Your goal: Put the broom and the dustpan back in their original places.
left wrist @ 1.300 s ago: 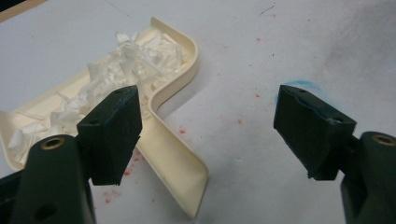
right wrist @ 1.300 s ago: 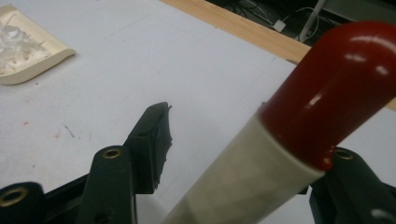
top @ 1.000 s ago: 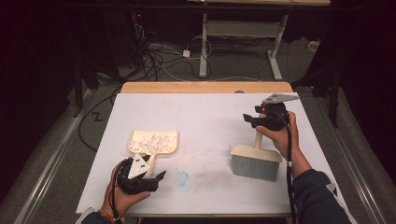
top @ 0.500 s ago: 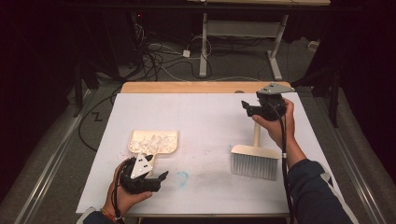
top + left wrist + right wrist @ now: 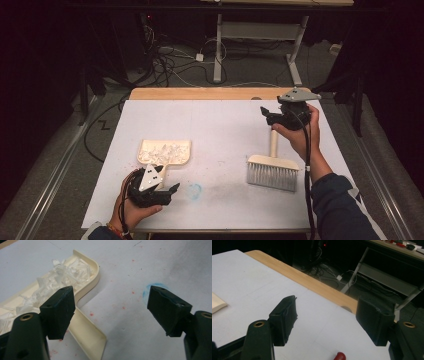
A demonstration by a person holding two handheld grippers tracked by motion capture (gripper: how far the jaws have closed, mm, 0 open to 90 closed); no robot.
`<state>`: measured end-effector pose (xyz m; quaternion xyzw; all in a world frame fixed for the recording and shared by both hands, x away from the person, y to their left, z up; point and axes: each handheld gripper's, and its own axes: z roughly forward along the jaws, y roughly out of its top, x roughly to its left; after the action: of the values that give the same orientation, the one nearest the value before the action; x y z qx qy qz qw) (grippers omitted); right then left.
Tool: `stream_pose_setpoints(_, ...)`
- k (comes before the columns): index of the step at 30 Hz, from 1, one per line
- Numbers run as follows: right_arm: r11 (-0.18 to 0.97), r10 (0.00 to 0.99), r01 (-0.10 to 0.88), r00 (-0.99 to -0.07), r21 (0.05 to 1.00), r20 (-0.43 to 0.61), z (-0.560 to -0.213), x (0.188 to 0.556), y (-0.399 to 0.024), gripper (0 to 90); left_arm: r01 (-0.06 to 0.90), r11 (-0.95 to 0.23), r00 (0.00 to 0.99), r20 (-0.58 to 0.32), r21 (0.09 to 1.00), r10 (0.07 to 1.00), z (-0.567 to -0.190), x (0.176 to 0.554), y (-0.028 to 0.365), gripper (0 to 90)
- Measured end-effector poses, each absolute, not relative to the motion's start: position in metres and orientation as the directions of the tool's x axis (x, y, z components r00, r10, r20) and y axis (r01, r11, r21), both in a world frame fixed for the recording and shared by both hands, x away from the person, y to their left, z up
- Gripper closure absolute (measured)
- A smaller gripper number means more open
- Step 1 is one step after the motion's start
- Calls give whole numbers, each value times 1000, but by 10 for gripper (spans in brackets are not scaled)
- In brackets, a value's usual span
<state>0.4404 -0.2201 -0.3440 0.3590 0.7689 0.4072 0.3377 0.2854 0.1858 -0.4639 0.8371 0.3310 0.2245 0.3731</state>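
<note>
Since a second ago my right tool (image 5: 274,116) has risen off the brush (image 5: 272,167), jaws just opened and empty. Brush lies below it, handle pointing away. My left tool (image 5: 162,187), released, sits by the dustpan (image 5: 165,152).

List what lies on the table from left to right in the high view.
Cream plastic dustpan full of white shreds, black left gripper, faint blue ring mark, cream hand brush with grey bristles.
</note>
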Motion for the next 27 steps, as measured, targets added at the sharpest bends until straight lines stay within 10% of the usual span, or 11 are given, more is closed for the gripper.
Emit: stream_pose_setpoints(27, 398, 780, 164, -578, 903, -240, -373, 382, -248, 283, 361, -547, 670, 198, 755, 716, -462, 284, 188, 216)
